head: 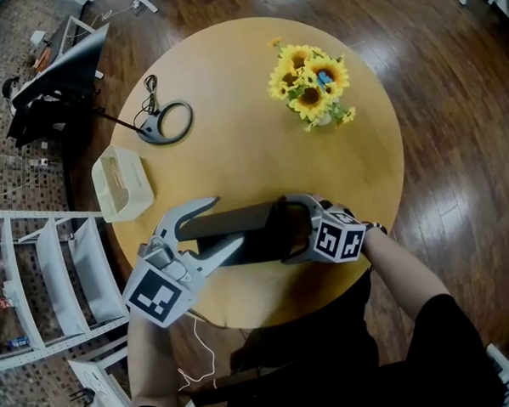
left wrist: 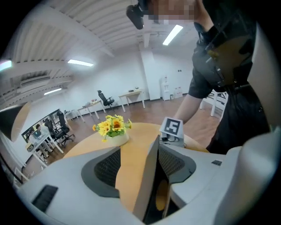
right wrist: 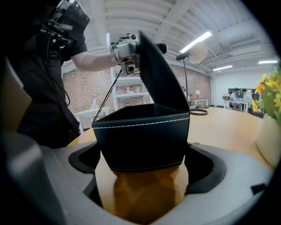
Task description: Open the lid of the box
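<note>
A dark leather box (head: 239, 233) lies near the front edge of the round wooden table (head: 231, 72). Its lid (right wrist: 160, 74) stands raised, almost upright. My right gripper (head: 283, 231) is shut on the box's right end; in the right gripper view the box body (right wrist: 140, 140) fills the span between both pads. My left gripper (head: 226, 223) is at the box's left end with its jaws spread wide. In the left gripper view the lid (left wrist: 147, 176) stands edge-on between the jaws, close to the right pad, with bare table between it and the left pad.
A pot of sunflowers (head: 312, 80) stands at the table's back right. A ring lamp with its cable (head: 169, 122) lies at the back left. A white basket (head: 122, 184) sits at the left edge. White shelving (head: 37, 278) stands left of the table.
</note>
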